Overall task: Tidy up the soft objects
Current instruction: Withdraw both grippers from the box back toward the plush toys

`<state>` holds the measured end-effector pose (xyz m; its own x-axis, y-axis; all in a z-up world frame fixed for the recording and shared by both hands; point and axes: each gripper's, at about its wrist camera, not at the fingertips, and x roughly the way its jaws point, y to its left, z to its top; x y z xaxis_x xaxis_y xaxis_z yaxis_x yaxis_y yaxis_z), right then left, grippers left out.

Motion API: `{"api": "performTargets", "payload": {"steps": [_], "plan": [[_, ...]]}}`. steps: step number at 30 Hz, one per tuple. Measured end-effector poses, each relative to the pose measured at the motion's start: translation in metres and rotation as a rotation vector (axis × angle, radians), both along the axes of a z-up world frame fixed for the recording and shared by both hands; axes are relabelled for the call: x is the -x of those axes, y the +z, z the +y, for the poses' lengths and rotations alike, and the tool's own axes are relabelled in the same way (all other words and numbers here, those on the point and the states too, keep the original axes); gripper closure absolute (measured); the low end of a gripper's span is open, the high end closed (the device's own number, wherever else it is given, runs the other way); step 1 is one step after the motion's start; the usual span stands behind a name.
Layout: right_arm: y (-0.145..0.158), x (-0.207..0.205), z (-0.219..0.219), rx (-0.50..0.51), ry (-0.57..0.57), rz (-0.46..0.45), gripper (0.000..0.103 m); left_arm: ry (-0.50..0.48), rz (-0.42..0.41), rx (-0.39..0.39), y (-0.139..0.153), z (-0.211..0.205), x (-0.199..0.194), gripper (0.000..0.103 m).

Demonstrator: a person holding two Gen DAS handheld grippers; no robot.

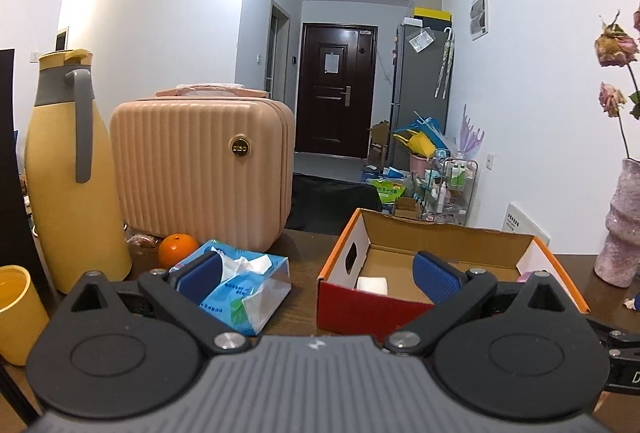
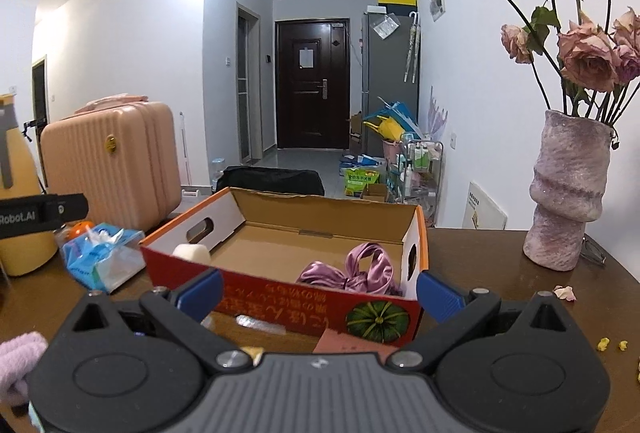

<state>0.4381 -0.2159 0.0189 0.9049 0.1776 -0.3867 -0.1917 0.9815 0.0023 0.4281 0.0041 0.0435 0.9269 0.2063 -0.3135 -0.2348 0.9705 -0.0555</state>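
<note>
Right wrist view: purple satin cloth (image 2: 352,271) inside cardboard box (image 2: 280,233).

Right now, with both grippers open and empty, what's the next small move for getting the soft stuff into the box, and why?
Probably ease the left gripper forward and left onto the blue tissue pack. It sits on the table beside the cardboard box, which already holds a white sponge-like block and a purple satin scrunchie, and one blue finger already overlaps the pack.
</note>
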Motion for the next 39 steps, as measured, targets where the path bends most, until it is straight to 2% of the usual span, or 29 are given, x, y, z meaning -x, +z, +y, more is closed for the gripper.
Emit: {"api": "performTargets", "payload": {"steps": [17,39], "plan": [[-0.017,0.072,0.008,0.032,0.008,-0.08,0.0,-0.041,-0.039,-0.023,-0.011,0.004,0.065,0.0],[-0.034,0.138,0.006,0.017,0.015,-0.071,0.0,-0.091,-0.022,-0.003,-0.031,0.016,0.137,0.0]]}}
